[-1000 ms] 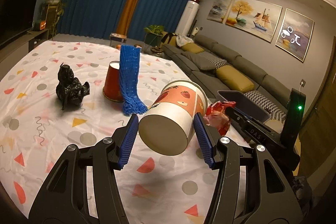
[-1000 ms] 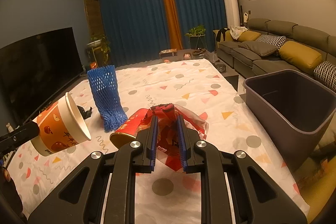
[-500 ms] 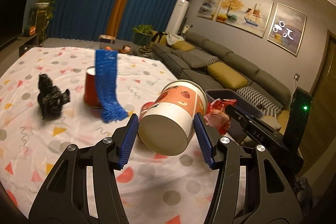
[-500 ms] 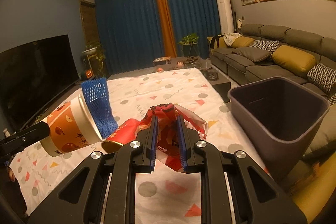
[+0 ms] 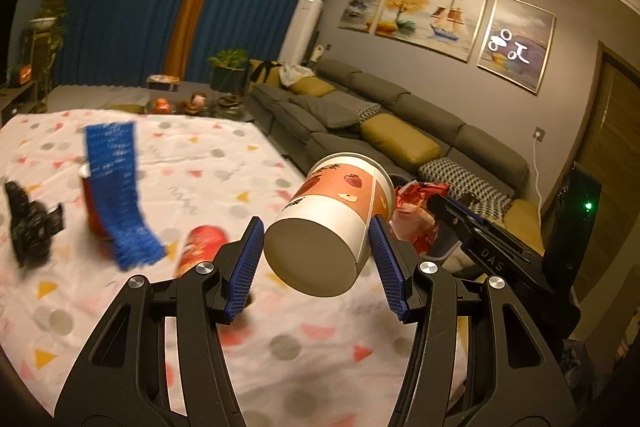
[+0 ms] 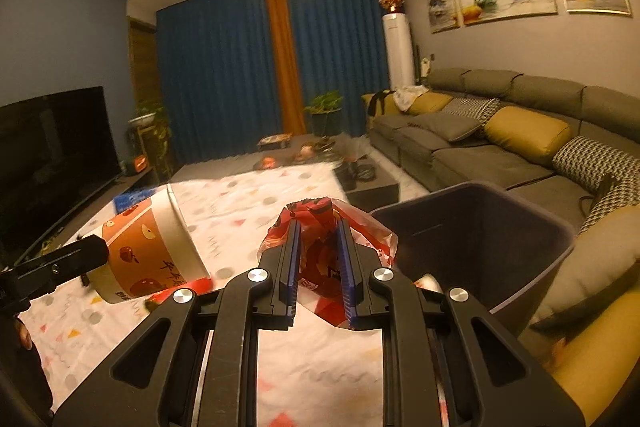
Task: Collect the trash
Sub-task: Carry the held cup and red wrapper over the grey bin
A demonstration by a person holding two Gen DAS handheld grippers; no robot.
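My left gripper [image 5: 316, 239] is shut on an orange-and-white paper cup [image 5: 332, 223], held on its side above the patterned tablecloth [image 5: 208, 163]. In the right wrist view the same paper cup [image 6: 152, 251] hangs at the left. My right gripper [image 6: 318, 247] is shut on a crumpled red plastic wrapper [image 6: 324, 227], just left of the dark grey bin [image 6: 480, 239]. On the cloth lie a blue foam net sleeve [image 5: 118, 187], a red cup [image 5: 90, 207] behind it, a red can [image 5: 198, 247] on its side and a black crumpled bag [image 5: 30, 223].
A grey sofa [image 6: 500, 131] with yellow cushions runs along the right wall behind the bin. A dark television [image 6: 52, 155] stands at the left. A low table with small items [image 6: 312, 151] sits beyond the cloth's far edge.
Both grippers have risen and swung right with their loads. The bin now sits closer beside the wrapper, and a red can has come into sight on the cloth.
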